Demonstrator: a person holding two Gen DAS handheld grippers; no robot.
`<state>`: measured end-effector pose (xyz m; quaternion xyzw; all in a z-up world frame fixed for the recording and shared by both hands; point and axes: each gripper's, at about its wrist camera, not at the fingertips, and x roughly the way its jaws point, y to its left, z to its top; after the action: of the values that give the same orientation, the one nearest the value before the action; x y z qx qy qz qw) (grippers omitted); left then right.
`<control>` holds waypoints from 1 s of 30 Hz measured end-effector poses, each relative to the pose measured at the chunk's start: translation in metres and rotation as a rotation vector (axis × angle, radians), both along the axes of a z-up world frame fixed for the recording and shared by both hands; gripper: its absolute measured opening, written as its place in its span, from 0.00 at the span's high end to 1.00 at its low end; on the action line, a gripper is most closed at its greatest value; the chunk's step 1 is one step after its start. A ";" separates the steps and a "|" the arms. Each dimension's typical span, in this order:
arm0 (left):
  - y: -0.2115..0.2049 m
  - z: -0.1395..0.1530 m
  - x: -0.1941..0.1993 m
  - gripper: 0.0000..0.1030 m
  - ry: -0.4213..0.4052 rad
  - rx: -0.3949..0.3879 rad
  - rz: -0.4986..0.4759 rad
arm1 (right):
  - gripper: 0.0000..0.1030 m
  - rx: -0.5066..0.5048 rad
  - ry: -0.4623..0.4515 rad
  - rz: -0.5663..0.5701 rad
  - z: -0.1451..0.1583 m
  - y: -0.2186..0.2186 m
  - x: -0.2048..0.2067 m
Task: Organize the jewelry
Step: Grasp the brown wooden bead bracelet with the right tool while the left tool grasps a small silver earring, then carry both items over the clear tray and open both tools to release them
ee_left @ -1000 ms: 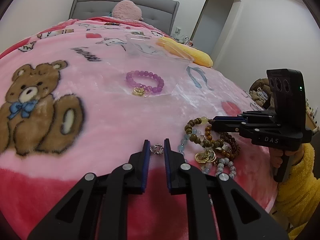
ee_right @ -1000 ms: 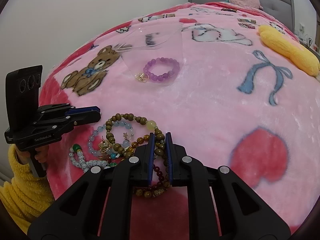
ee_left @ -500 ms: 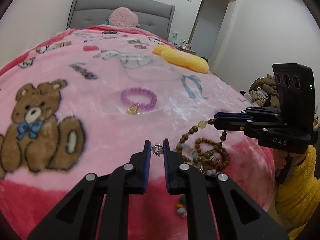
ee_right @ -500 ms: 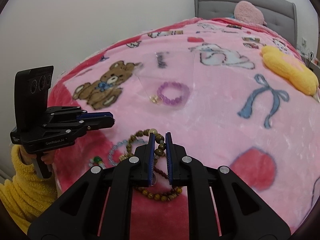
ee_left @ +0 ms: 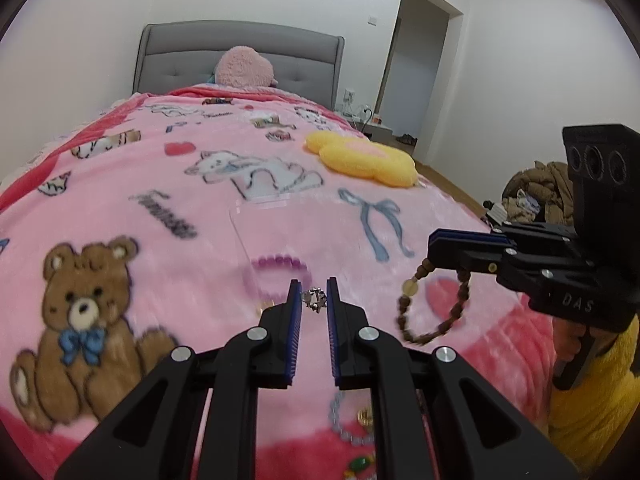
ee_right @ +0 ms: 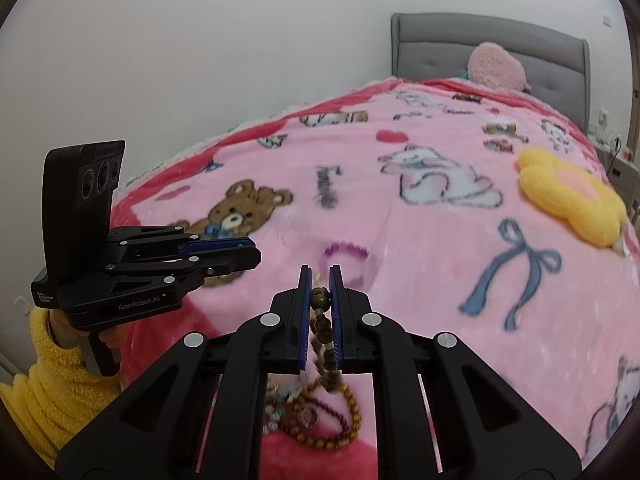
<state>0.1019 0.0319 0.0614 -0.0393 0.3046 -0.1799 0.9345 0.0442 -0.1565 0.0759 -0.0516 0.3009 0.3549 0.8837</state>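
My left gripper [ee_left: 314,296] is shut on a small silver ring [ee_left: 315,299] and holds it above the pink blanket [ee_left: 160,208]. My right gripper [ee_right: 320,286] is shut on a brown bead bracelet [ee_right: 322,320]; in the left wrist view the bracelet [ee_left: 434,308] hangs in the air from the right gripper [ee_left: 434,246]. A purple bead bracelet [ee_left: 276,264] lies on a clear plastic bag [ee_left: 260,216] just beyond the left fingertips; it also shows in the right wrist view [ee_right: 346,250]. The left gripper [ee_right: 256,254] is at left there.
A pile of other bracelets [ee_right: 316,412] lies on the blanket below the right gripper, partly seen in the left wrist view [ee_left: 356,428]. A yellow flower cushion [ee_left: 362,160] and a pink plush [ee_left: 244,68] by the grey headboard lie farther up the bed.
Both grippers have risen from the blanket and tilted up. The brown bracelet has come up off the pile and now hangs free; the ring stays in the left gripper.
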 end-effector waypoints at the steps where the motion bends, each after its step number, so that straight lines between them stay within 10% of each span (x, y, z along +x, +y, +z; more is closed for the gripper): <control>1: 0.000 0.003 0.003 0.88 -0.003 -0.001 0.003 | 0.91 0.002 -0.004 -0.002 0.002 0.001 0.001; 15: 0.005 0.016 0.054 0.88 0.047 -0.022 0.024 | 0.91 0.022 -0.025 -0.071 0.033 0.022 0.057; 30: -0.002 -0.008 0.069 0.88 0.092 0.076 0.035 | 0.91 -0.020 0.071 -0.098 -0.016 0.034 0.099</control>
<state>0.1708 0.0297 0.0534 -0.0175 0.3531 -0.1497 0.9234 0.1429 -0.1225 0.0603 -0.0329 0.3379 0.3095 0.8882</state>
